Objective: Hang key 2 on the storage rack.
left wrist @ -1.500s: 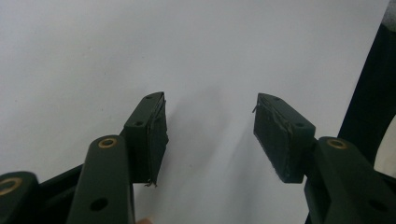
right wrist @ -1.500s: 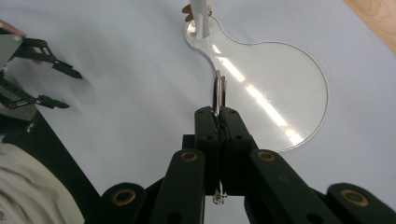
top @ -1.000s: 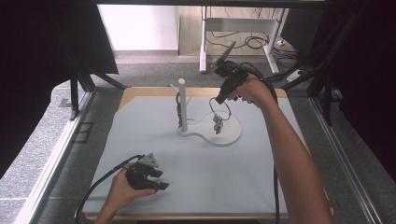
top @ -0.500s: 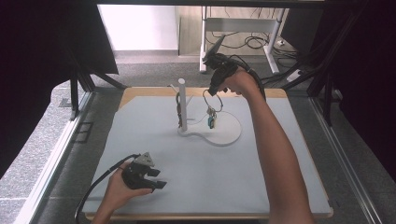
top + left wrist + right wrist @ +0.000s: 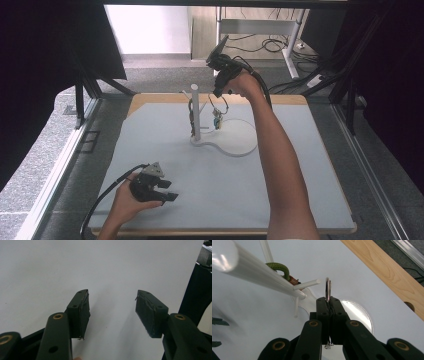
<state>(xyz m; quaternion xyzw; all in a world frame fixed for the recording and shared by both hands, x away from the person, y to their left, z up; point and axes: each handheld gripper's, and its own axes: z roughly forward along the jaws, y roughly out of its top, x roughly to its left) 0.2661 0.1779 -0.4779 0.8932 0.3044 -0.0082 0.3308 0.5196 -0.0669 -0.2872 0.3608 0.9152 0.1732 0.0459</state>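
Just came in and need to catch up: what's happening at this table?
A person works with two hand-held grippers. The right gripper is shut on a metal key ring, holding its keychain up beside a peg of the white stand, where another keychain with a green cord hangs. The left gripper rests open near the front of the table, holding nothing.

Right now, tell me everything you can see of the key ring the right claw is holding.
The key ring is a thin, shiny metal loop, seen edge-on and upright, pinched at its lower part between the shut right claw. In the high view small charms, one bluish, dangle under it. It hangs beside the white stand, close to a peg, not yet hooked.
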